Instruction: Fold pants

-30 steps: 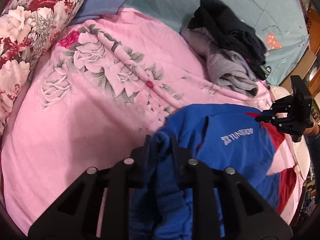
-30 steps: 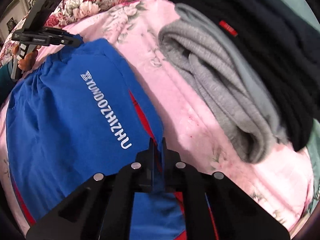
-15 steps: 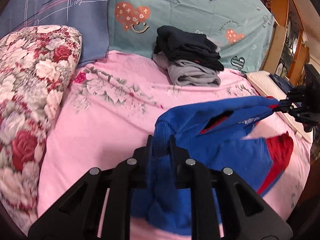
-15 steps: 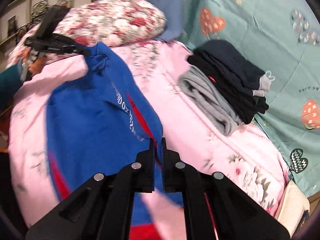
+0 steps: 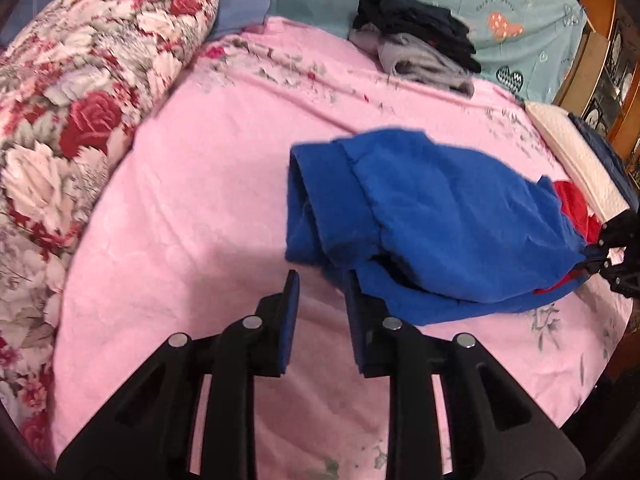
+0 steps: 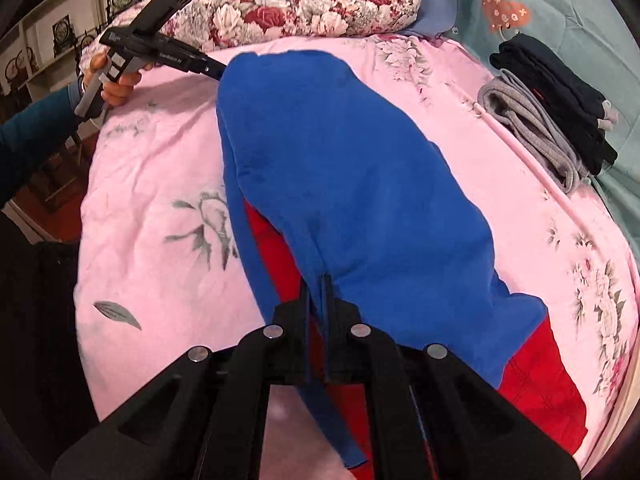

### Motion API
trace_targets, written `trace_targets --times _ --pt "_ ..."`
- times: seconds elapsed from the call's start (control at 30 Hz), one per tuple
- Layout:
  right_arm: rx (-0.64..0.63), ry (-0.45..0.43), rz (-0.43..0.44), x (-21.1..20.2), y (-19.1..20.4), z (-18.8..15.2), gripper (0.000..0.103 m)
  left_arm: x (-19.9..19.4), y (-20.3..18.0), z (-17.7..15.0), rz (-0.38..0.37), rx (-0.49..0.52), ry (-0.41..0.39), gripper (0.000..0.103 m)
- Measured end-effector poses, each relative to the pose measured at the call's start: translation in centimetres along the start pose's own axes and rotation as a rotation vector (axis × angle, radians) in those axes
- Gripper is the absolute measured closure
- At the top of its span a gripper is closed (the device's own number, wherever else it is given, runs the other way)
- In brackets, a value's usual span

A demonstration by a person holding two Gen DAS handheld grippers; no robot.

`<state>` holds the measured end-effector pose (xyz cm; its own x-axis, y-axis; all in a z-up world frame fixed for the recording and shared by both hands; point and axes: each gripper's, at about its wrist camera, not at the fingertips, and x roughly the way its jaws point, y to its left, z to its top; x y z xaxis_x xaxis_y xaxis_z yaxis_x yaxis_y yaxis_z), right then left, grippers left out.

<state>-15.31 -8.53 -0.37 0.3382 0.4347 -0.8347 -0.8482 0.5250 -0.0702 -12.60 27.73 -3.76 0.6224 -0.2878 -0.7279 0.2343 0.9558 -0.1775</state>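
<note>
Blue pants (image 5: pixel 432 216) lie folded on the pink bedspread (image 5: pixel 192 200). Left gripper (image 5: pixel 320 292) fingers spread, empty, pants just ahead. Right gripper (image 6: pixel 317 280) fingers pinch the pants' fabric.

Inspector: Count on the bed (image 5: pixel 208 184)?

Clerk: One pair of blue-and-red pants (image 5: pixel 440 216). One floral pillow (image 5: pixel 80 92) at the bed's head. One stack of folded clothes (image 5: pixel 420 36) on its far side, holding two garments: one grey, one black.

Inspector: Grippers?

Clerk: Two: left gripper (image 5: pixel 320 284), right gripper (image 6: pixel 317 284).
</note>
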Motion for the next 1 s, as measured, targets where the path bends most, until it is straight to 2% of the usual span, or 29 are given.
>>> trace_targets --times 0.07,0.17,0.23,0.27,0.3,0.33,0.4,0.43,0.5,0.53,0.57,0.6,0.67,0.73,0.83,0.93,1.0 --pt "0.012 0.001 0.0 0.2 0.3 -0.2 0.098 -1.9 0.0 1.0 -0.027 -0.017 -0.066 0.065" --pt "0.01 0.066 -0.001 2.0 1.8 -1.5 0.098 -4.2 -1.6 3.3 -0.076 -0.013 -0.173 0.044" --pt "0.027 0.054 -0.014 2.1 2.0 -1.7 0.093 -4.4 -3.5 4.8 -0.112 0.008 -0.211 0.023" --pt "0.065 0.056 -0.005 1.9 1.7 -1.6 0.092 -4.0 -4.6 5.4 -0.121 0.027 -0.213 0.021" --pt "0.116 0.055 0.024 1.4 1.1 -1.6 0.082 -3.1 -5.7 5.8 -0.112 0.055 -0.196 0.021" --pt "0.183 0.029 0.046 0.5 0.2 -1.8 0.067 -2.0 -6.5 5.8 -0.091 0.077 -0.169 0.021" --pt "0.261 -0.042 -0.003 -2.4 -1.7 -2.5 0.058 1.1 -7.1 5.3 -0.046 0.098 -0.071 0.021" --pt "0.299 -0.076 -0.039 -4.0 -2.8 -3.1 0.057 2.5 -6.9 4.6 -0.015 0.098 -0.023 0.021" --pt "0.426 -0.144 -0.118 -7.8 -6.2 -5.2 0.053 5.9 -5.9 2.8 0.099 0.109 0.106 0.02" --pt "0.532 -0.19 -0.18 -10.4 -8.8 -7.0 0.052 6.2 -5.6 2.1 0.116 0.114 0.118 0.02" --pt "0.637 -0.22 -0.245 -12.5 -11.1 -9.2 0.051 5.8 -5.3 2.0 0.098 0.099 0.119 0.02" --pt "0.708 -0.226 -0.276 -13.8 -12.6 -10.8 0.051 5.4 -5.1 2.2 0.133 0.107 0.14 0.02" --pt "0.893 -0.211 -0.335 -15.7 -16.2 -15.3 0.051 5.2 -4.8 2.1 0.145 0.113 0.15 0.019" --pt "1.069 -0.169 -0.301 -15.3 -19.1 -19.4 0.051 5.1 -4.5 2.2 0.136 0.094 0.165 0.02" --pt "1.265 -0.177 -0.193 -13.5 -21.1 -23.8 0.051 3.9 -5.1 3.1 0.118 0.091 0.118 0.021" --pt "1.325 -0.225 -0.113 -11.8 -21.7 -24.9 0.051 3.2 -6.4 3.7 0.09 0.106 0.085 0.019" --pt "1.348 -0.242 -0.054 -10.9 -22.4 -25.0 0.051 4.1 -6.8 3.6 0.107 0.109 0.113 0.019"
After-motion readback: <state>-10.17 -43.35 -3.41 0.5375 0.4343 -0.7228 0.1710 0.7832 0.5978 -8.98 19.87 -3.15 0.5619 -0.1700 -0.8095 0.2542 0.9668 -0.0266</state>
